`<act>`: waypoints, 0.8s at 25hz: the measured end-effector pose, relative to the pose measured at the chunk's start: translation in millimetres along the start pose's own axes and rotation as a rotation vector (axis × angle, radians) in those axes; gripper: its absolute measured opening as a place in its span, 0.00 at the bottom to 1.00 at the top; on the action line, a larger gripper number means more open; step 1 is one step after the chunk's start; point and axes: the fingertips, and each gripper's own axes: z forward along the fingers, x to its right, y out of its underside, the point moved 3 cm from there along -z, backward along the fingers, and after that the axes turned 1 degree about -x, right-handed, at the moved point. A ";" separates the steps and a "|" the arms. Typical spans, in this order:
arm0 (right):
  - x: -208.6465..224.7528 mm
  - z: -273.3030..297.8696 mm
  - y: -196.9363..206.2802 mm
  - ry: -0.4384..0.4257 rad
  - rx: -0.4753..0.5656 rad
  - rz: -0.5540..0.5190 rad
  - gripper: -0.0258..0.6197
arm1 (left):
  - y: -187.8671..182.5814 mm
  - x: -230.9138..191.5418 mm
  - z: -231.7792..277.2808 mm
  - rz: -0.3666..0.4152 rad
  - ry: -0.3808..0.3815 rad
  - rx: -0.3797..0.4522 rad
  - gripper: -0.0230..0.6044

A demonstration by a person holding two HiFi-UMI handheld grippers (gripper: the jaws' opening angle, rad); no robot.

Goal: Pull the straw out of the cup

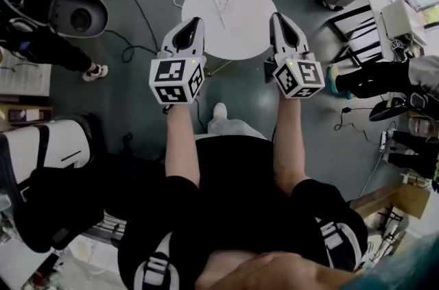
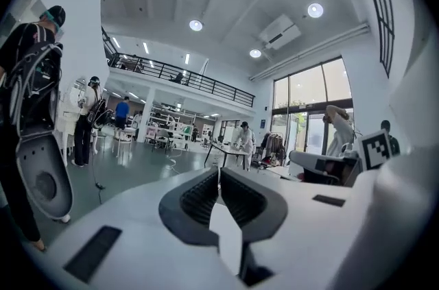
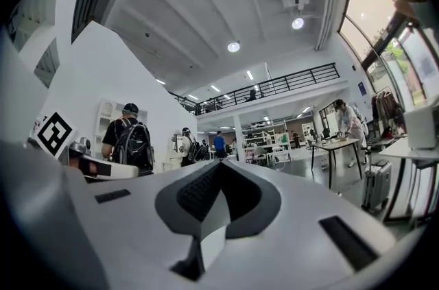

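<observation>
Left tongs (image 1: pixel 195 22) closed tip to tip, empty, right tongs (image 1: pixel 278 16) closed tip to tip, empty, both raised over round white desk (image 1: pixel 241 36), thin pale straw (image 1: pixel 221 11) apparently lying flat on desk.

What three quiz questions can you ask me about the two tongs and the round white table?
1. True or false: the left white tongs are shut with nothing between them.
2. In the head view, where is the round white table? A: on the grey floor, just beyond the tips of both tongs. B: behind the person. C: gripped in one pair of tongs.
3. Fill the gap: the right white tongs are ___ (open or shut).

Key: 1 true. 2 A. 3 shut.
</observation>
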 end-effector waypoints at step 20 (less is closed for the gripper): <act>102.3 71.5 28.3 0.049 -0.077 0.107 0.06 | 13.6 -0.7 147.1 0.090 0.039 -0.176 0.06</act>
